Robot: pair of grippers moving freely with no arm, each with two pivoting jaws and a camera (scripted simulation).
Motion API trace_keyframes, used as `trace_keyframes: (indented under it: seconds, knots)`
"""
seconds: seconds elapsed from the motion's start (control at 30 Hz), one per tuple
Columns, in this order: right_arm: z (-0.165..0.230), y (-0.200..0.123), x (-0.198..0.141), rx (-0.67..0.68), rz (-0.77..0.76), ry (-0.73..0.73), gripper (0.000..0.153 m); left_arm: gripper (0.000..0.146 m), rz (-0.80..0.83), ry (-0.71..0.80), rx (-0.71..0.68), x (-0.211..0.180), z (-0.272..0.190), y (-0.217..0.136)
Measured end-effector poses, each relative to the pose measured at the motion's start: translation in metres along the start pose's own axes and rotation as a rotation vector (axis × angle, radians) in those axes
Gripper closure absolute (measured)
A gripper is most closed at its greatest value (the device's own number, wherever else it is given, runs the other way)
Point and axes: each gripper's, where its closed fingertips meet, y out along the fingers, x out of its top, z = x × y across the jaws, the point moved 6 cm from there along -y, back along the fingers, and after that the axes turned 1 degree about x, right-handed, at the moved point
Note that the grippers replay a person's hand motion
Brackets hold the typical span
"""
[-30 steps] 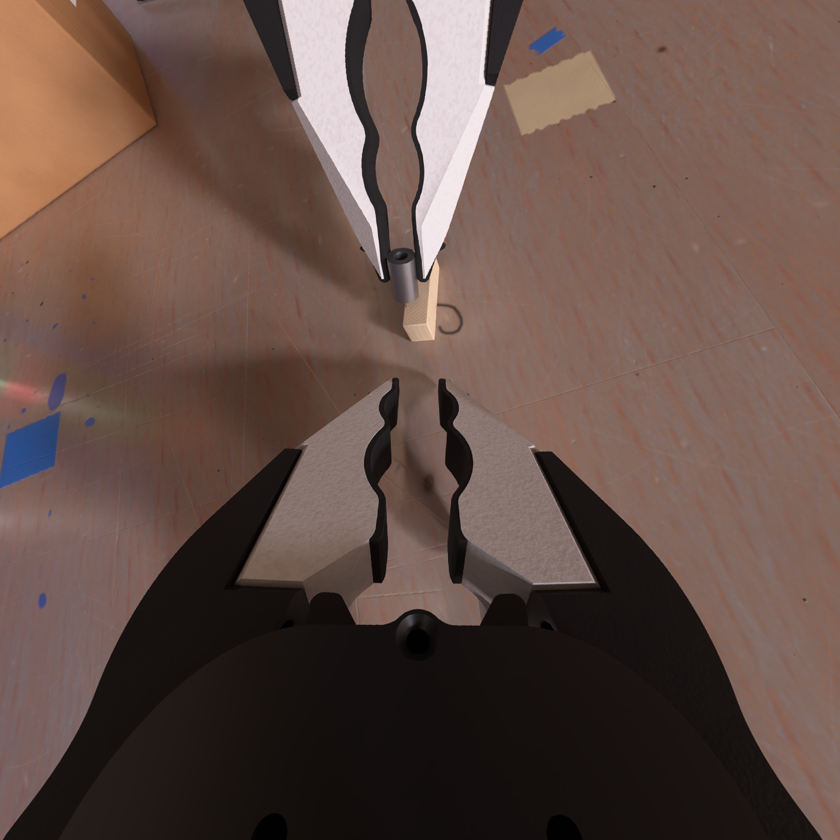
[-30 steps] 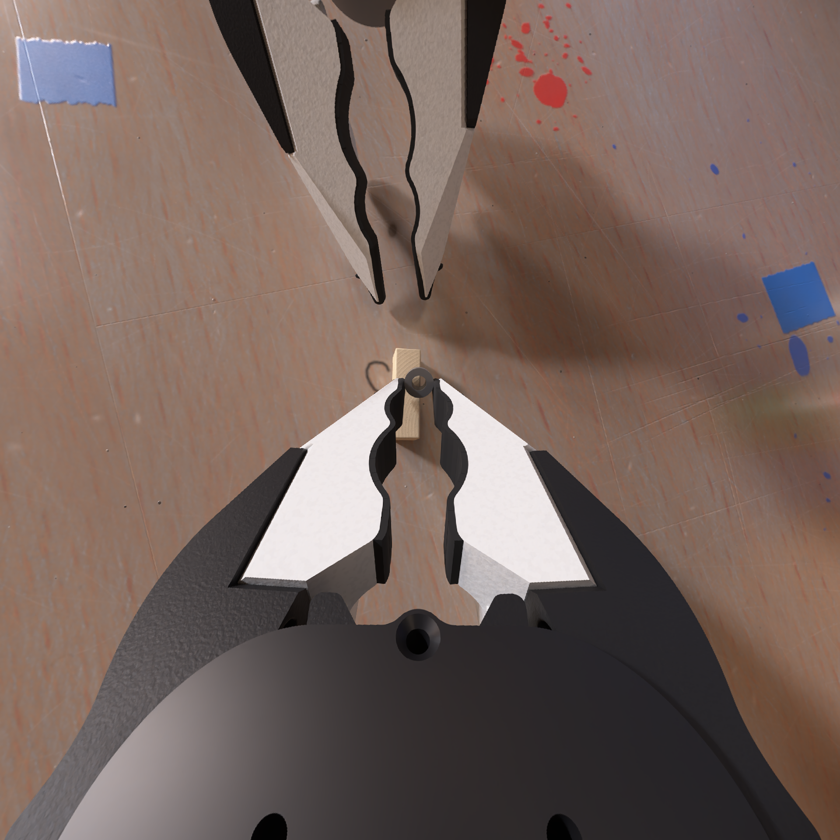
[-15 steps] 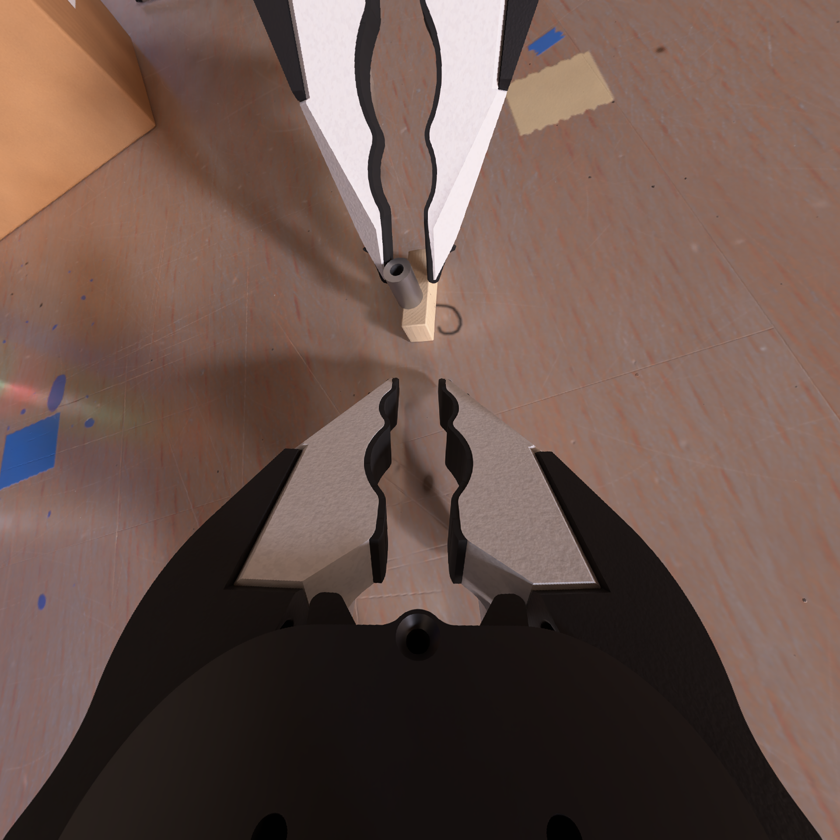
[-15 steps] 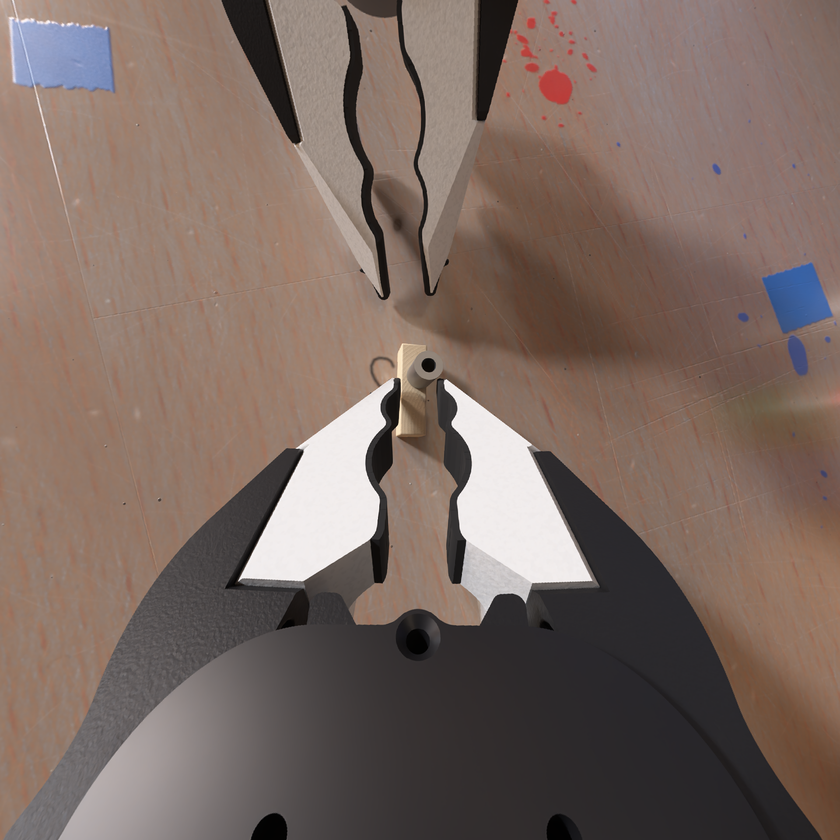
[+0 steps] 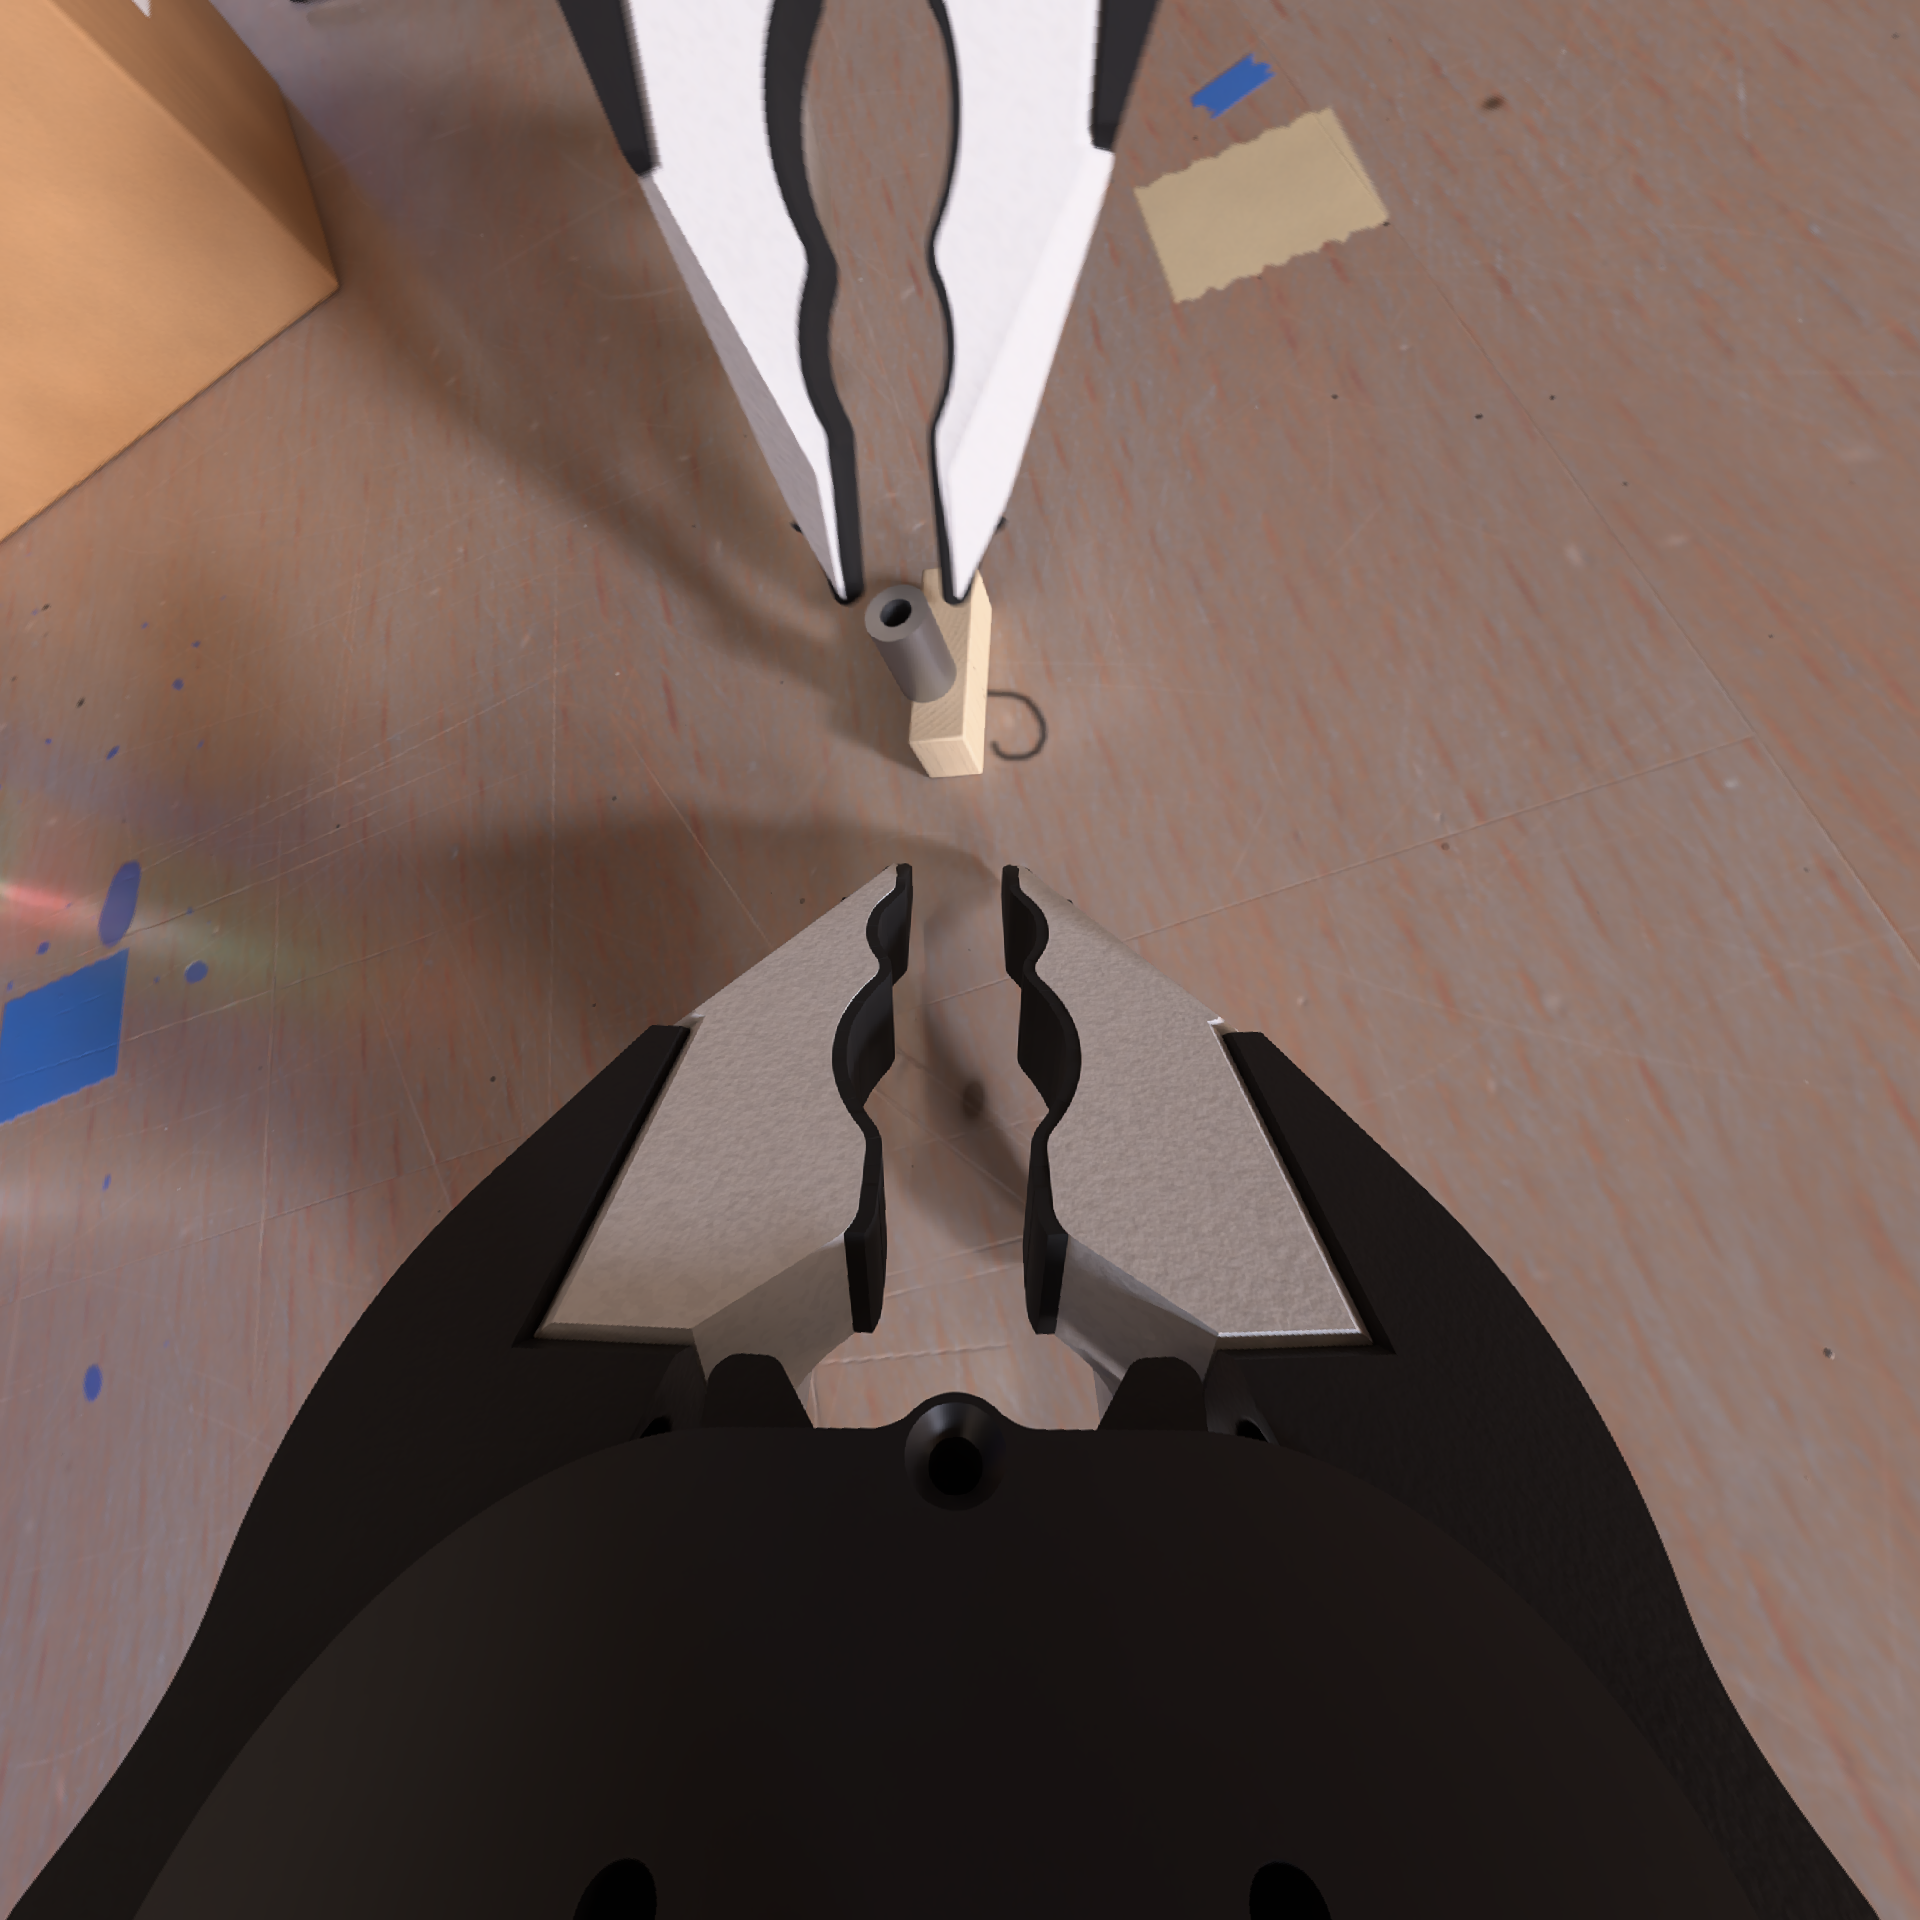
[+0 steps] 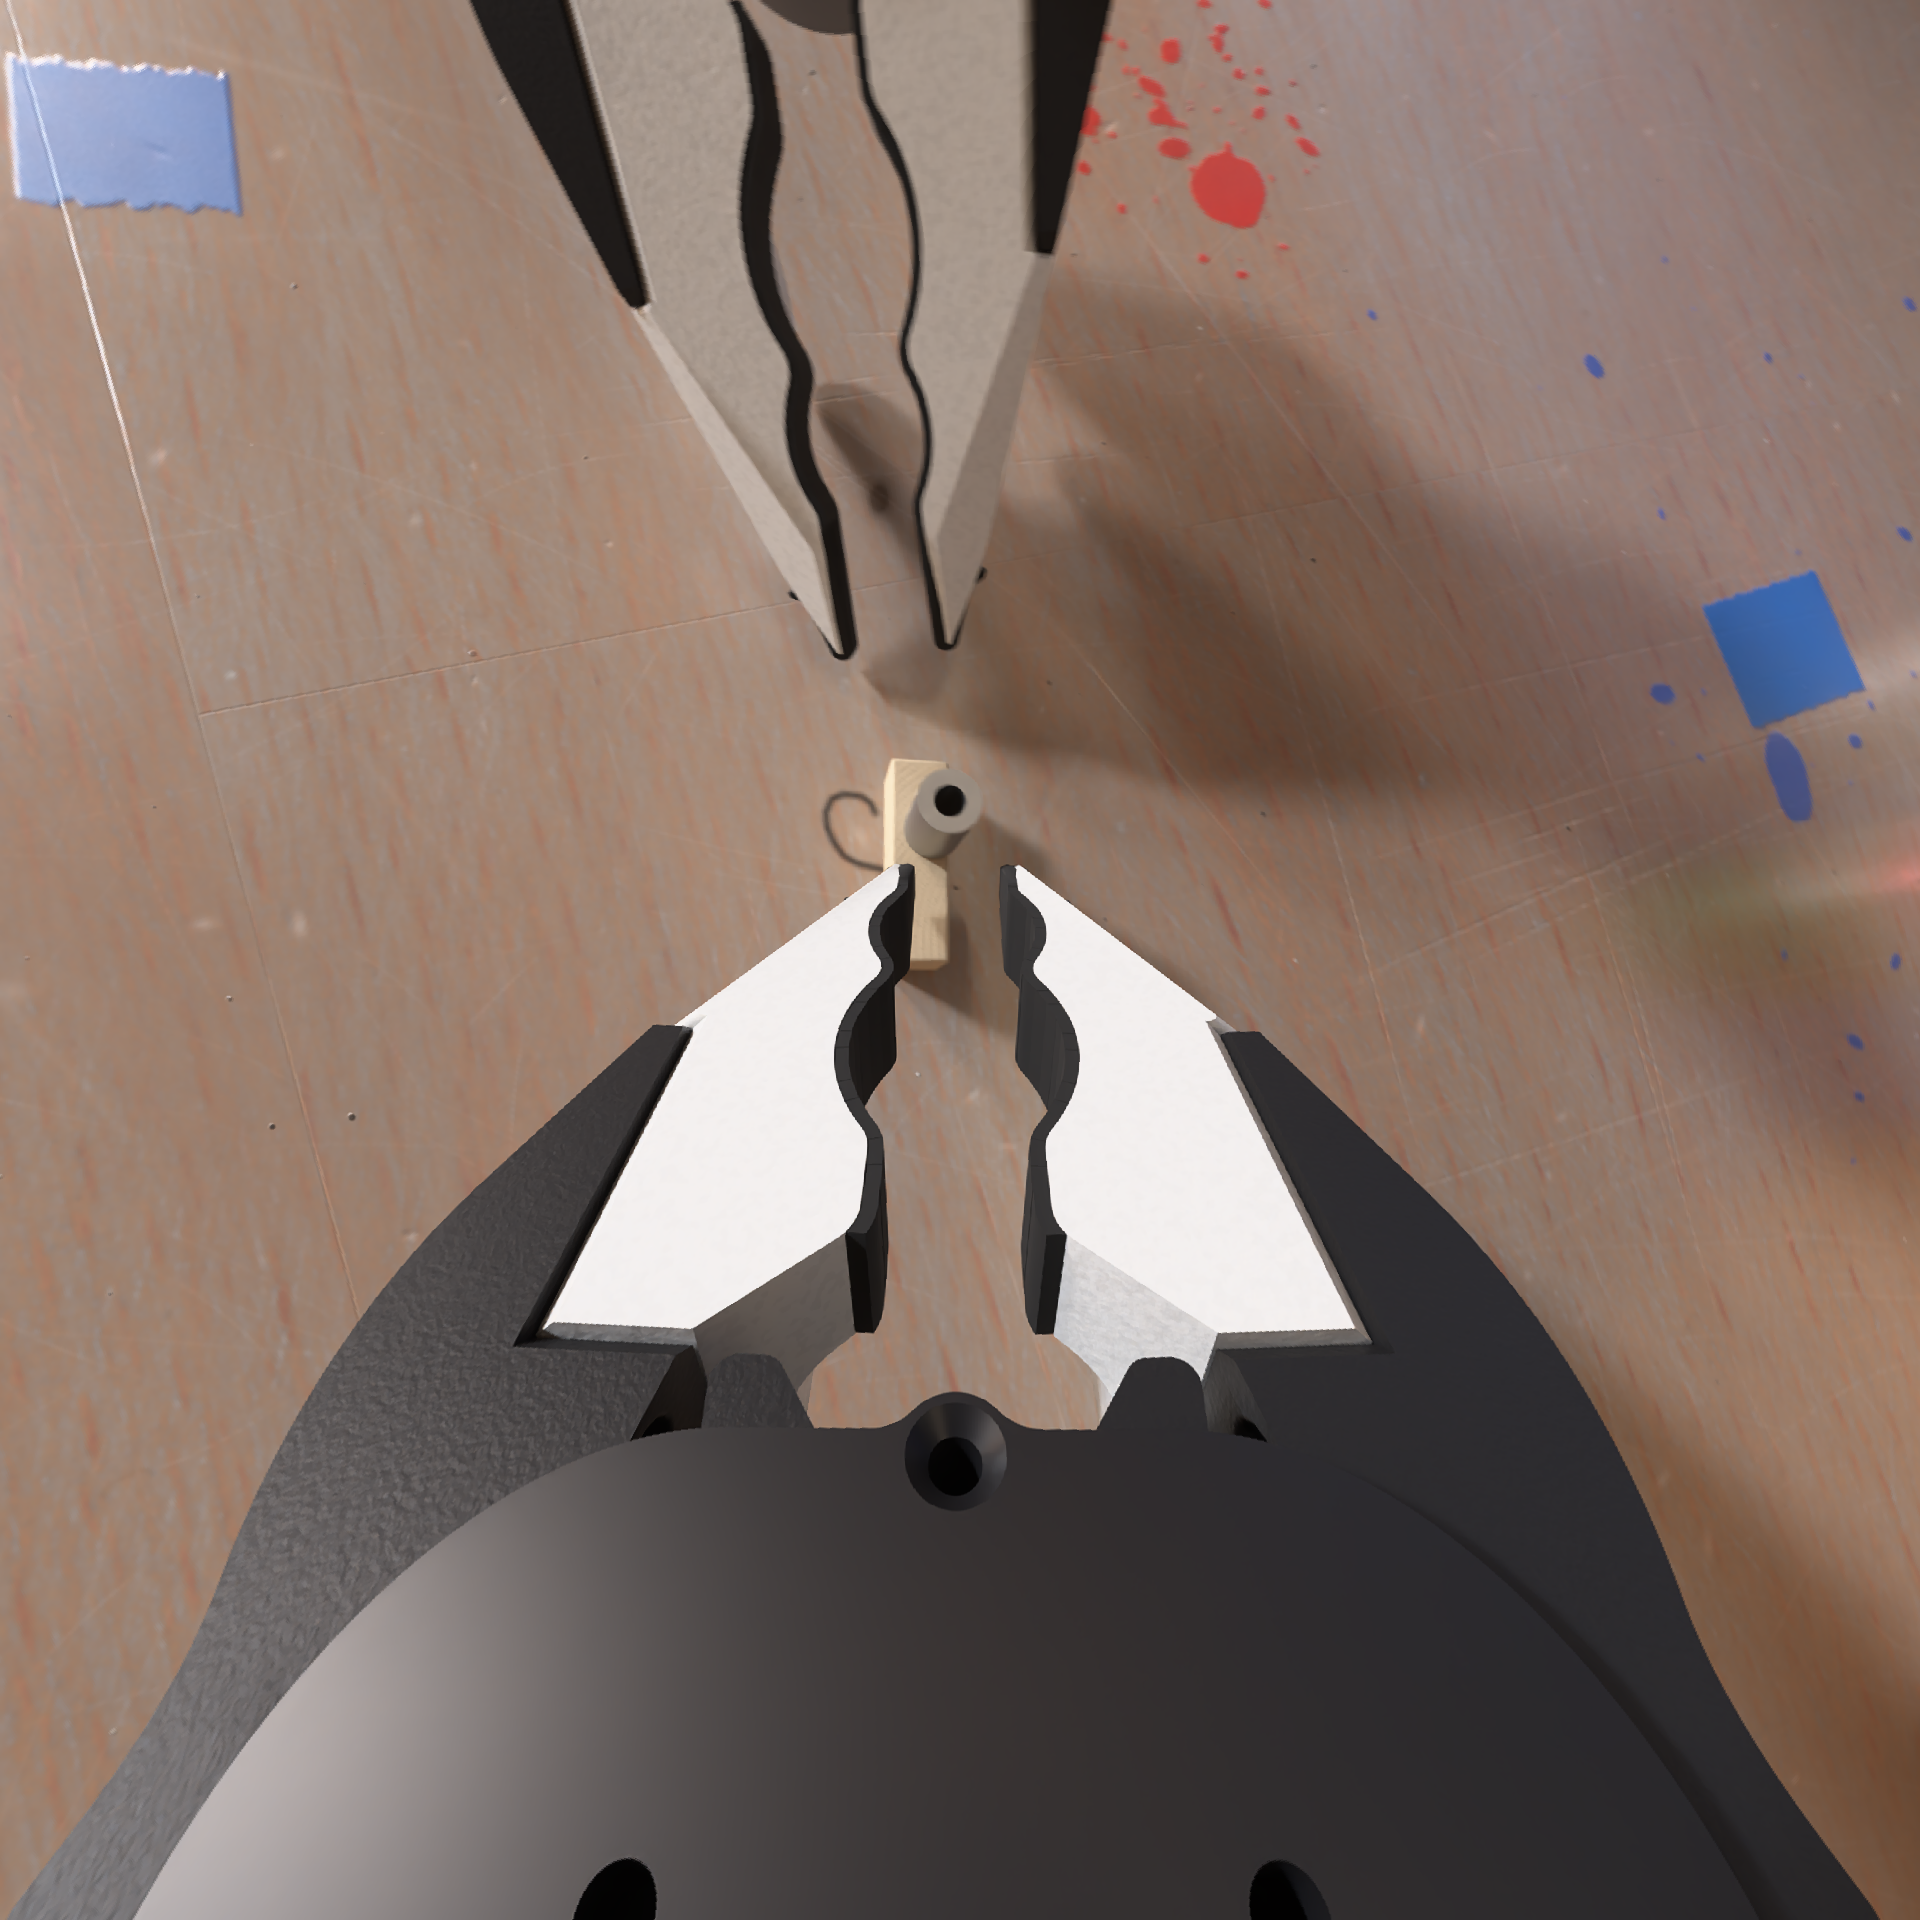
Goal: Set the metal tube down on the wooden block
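A short grey metal tube (image 5: 912, 652) stands on end, slightly tilted, on a small pale wooden block (image 5: 954, 717) that lies on the brown table. Both also show in the right wrist view, the tube (image 6: 938, 823) on the block (image 6: 925, 914). My right gripper (image 6: 954, 878) is open and empty, its fingertips on either side of the block, just behind the tube and clear of it; it also shows in the left wrist view (image 5: 902, 594). My left gripper (image 5: 954, 878) is open and empty, a short way from the block's other end; the right wrist view shows it too (image 6: 894, 639).
A thin dark wire hook (image 5: 1016, 727) lies beside the block. A cardboard box (image 5: 125, 260) stands at the far left. Flat tape patches, tan (image 5: 1259, 203) and blue (image 5: 62, 1029), and red paint spots (image 6: 1228, 189) mark the table.
My right gripper was shut on the tube one second ago; it has opened, let go and drawn back slightly. The tube now stands free on the block. The left gripper has not moved.
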Motion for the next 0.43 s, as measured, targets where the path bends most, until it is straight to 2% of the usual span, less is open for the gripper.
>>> trace_keyframes:
  seconds: [0.1, 0.23, 0.43]
  knots:
    - [-0.007, -0.006, -0.007, -0.013, -0.02, 0.022, 0.137, 0.129, 0.006, 0.026, -0.03, -0.001, -0.002, -0.001]
    - [-0.014, -0.004, -0.015, 0.068, -0.062, -0.007, 0.138, 0.129, 0.001, 0.046, -0.073, -0.001, -0.005, -0.003]
    - [-0.025, 0.008, -0.006, 0.169, -0.059, -0.17, 0.13, 0.129, -0.006, 0.06, -0.093, -0.001, -0.007, -0.003]
